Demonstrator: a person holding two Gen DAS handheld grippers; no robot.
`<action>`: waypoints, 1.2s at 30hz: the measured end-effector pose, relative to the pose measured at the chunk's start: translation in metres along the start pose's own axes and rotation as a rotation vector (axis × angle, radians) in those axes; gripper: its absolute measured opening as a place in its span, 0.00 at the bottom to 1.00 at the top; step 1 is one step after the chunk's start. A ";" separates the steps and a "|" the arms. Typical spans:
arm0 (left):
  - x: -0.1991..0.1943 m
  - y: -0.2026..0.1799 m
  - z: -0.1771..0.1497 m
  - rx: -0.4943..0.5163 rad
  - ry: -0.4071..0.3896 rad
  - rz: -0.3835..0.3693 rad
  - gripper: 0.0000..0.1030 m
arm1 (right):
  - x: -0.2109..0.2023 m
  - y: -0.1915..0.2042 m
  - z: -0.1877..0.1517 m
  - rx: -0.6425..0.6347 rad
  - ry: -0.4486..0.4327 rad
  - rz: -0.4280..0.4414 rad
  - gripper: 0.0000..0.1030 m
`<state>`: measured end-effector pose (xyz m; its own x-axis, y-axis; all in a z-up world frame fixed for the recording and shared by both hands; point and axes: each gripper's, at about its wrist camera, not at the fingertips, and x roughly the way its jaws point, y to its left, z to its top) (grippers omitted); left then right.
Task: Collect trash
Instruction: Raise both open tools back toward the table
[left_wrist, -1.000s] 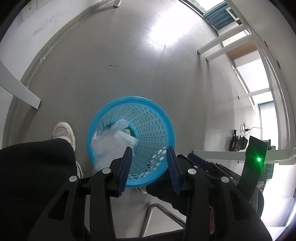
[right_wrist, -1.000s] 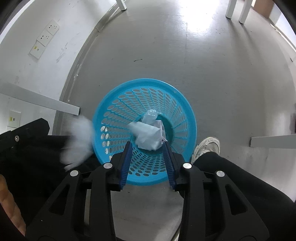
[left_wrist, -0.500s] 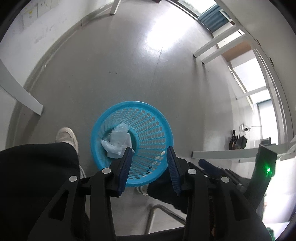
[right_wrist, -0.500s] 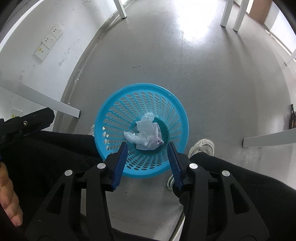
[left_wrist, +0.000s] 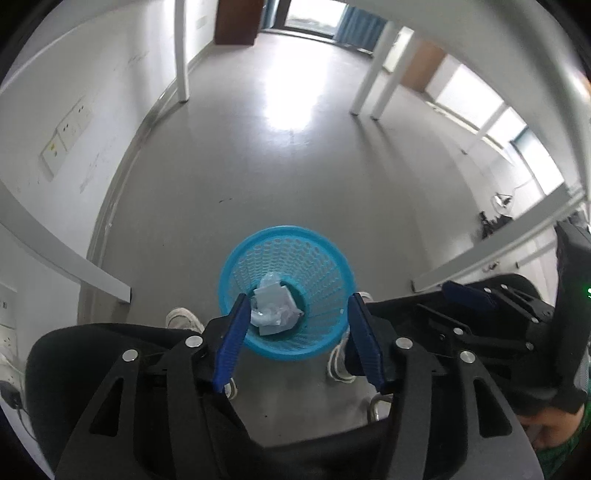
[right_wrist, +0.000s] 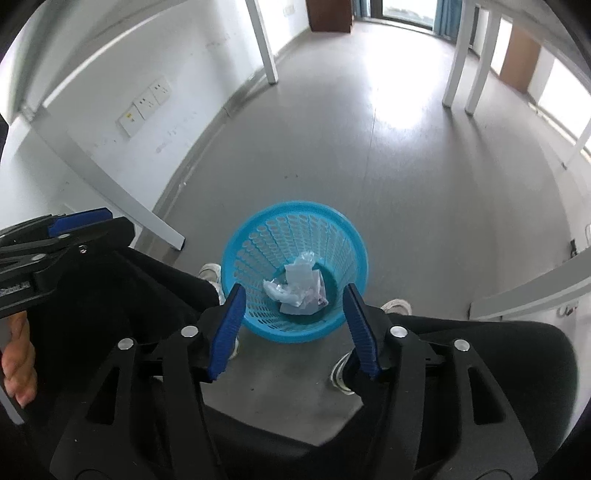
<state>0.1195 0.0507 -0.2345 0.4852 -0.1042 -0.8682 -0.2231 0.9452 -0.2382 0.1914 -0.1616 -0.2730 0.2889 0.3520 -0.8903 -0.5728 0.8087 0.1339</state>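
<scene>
A blue perforated waste basket (left_wrist: 284, 230) stands on the grey floor between the person's feet. Crumpled white paper and clear plastic trash (left_wrist: 275, 310) lies at its bottom. My left gripper (left_wrist: 299, 301) hangs well above the basket, its jaws opening with nothing between the blue pads. My right gripper (right_wrist: 294, 290) is likewise high over the basket (right_wrist: 295, 205), jaws opening and empty, with the trash (right_wrist: 299, 291) visible far below. The right gripper's side (left_wrist: 469, 291) shows at the right of the left wrist view. The left gripper (right_wrist: 74, 221) shows at the left of the right wrist view.
The person's legs in black trousers and white shoes (left_wrist: 183, 321) (right_wrist: 397, 306) flank the basket. White table legs (left_wrist: 181, 55) (right_wrist: 266, 48) stand on the floor beyond, and a white crossbar (right_wrist: 110, 184) lies near the left wall with sockets (right_wrist: 147, 103).
Both grippers have risen away from the basket and their jaws have widened. The trash seen dropping a second ago now lies settled inside the basket.
</scene>
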 end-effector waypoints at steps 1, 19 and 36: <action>-0.006 0.000 -0.003 -0.006 -0.004 -0.002 0.57 | -0.006 0.000 -0.002 -0.006 -0.009 -0.004 0.54; -0.120 -0.029 -0.032 0.106 -0.259 -0.025 0.86 | -0.147 -0.017 -0.035 0.017 -0.253 0.031 0.74; -0.220 -0.066 -0.011 0.222 -0.473 -0.068 0.94 | -0.276 -0.015 0.009 0.028 -0.571 0.022 0.91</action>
<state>0.0183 0.0080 -0.0325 0.8324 -0.0655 -0.5503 -0.0179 0.9893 -0.1448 0.1275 -0.2670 -0.0251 0.6503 0.5615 -0.5117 -0.5652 0.8077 0.1680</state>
